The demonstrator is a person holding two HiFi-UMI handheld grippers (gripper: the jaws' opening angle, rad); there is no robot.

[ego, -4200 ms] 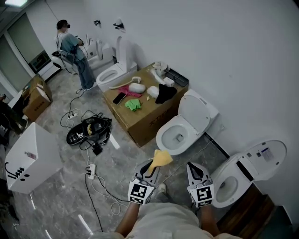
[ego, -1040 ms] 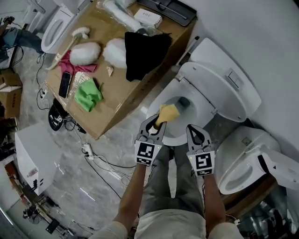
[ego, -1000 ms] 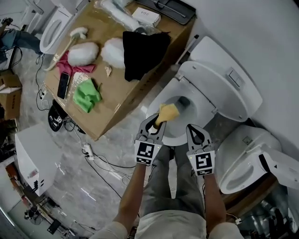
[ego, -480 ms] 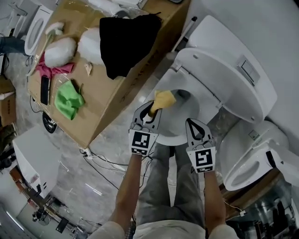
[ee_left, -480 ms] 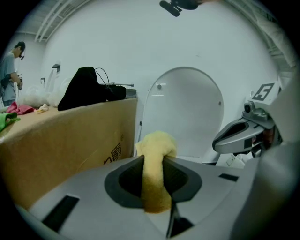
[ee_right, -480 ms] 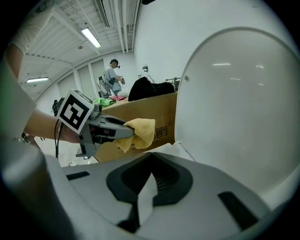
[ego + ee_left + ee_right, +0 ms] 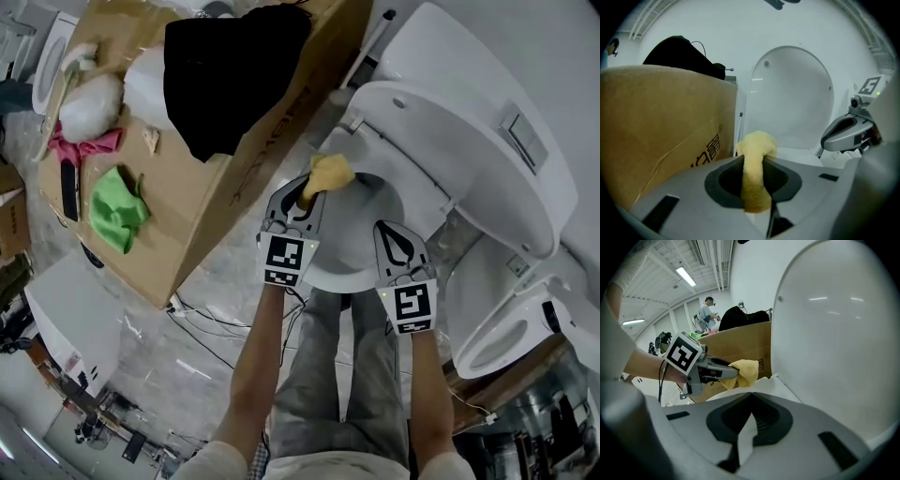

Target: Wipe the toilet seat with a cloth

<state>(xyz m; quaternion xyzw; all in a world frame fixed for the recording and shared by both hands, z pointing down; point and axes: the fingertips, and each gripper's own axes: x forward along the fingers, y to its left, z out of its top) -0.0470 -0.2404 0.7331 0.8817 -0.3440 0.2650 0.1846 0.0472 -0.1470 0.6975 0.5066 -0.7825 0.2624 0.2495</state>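
A white toilet stands below me with its lid [image 7: 469, 112] raised and its seat [image 7: 427, 199] down around the bowl. My left gripper [image 7: 305, 194] is shut on a yellow cloth [image 7: 328, 172], and the cloth hangs over the seat's left rear rim, beside the cardboard box. In the left gripper view the cloth [image 7: 757, 147] bulges out past the jaw tips of the left gripper [image 7: 752, 161], in front of the lid [image 7: 792, 93]. My right gripper [image 7: 388, 229] hovers over the seat's near right side, shut and holding nothing. The right gripper view shows the right gripper [image 7: 751, 397], the cloth [image 7: 743, 371] and the lid [image 7: 834, 333].
A cardboard box [image 7: 202, 178] stands close to the toilet's left, with a black cloth [image 7: 225, 66], a green cloth [image 7: 117, 206] and white items on it. Another toilet [image 7: 506, 319] sits at the right. Cables [image 7: 187, 309] lie on the floor. A person [image 7: 708, 310] stands far off.
The view has closed in over the toilet. My left gripper has carried the yellow cloth from over the bowl toward the seat's left rear rim. The right gripper has kept its place beside it.
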